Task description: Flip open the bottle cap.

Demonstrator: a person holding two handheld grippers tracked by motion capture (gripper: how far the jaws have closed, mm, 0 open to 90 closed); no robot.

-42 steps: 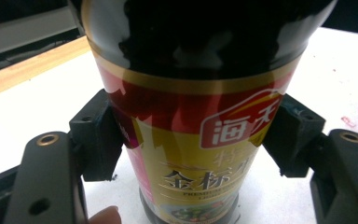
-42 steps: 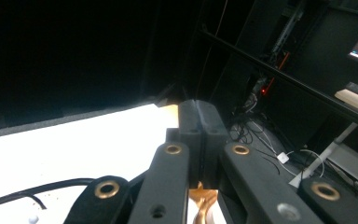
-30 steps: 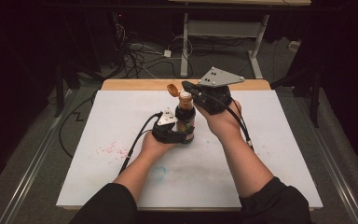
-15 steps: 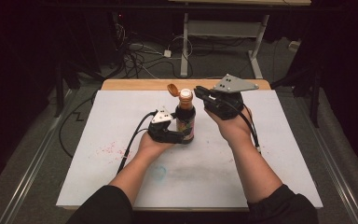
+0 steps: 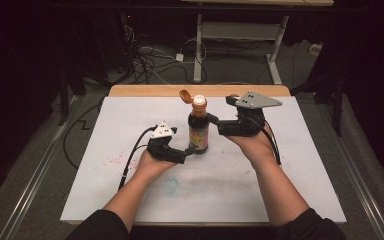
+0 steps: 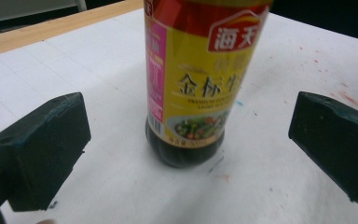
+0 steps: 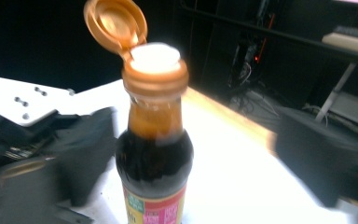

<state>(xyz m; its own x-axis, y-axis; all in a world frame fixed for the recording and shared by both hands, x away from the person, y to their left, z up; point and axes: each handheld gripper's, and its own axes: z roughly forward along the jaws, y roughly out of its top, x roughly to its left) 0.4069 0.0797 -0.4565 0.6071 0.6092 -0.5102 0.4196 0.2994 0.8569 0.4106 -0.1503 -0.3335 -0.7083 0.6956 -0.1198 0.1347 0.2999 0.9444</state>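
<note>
High view, bottle [image 5: 199,134] mid-mat, hand-held grippers flanking

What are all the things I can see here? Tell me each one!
Sauce bottle: one, dark sauce, yellow and red label, standing upright mid-table between the grippers.
Flip cap: one, orange, hinged open above the bottle's neck.
White sheet: one, covering the table, with faint red and blue marks.
Wooden table: one, light brown, edge showing at the far side.
Cables: several, dark, on the floor beyond the table.
Left gripper: one, black, open, jaws either side of the bottle's base.
Right gripper: one, black, open, near the bottle's upper part.
</note>
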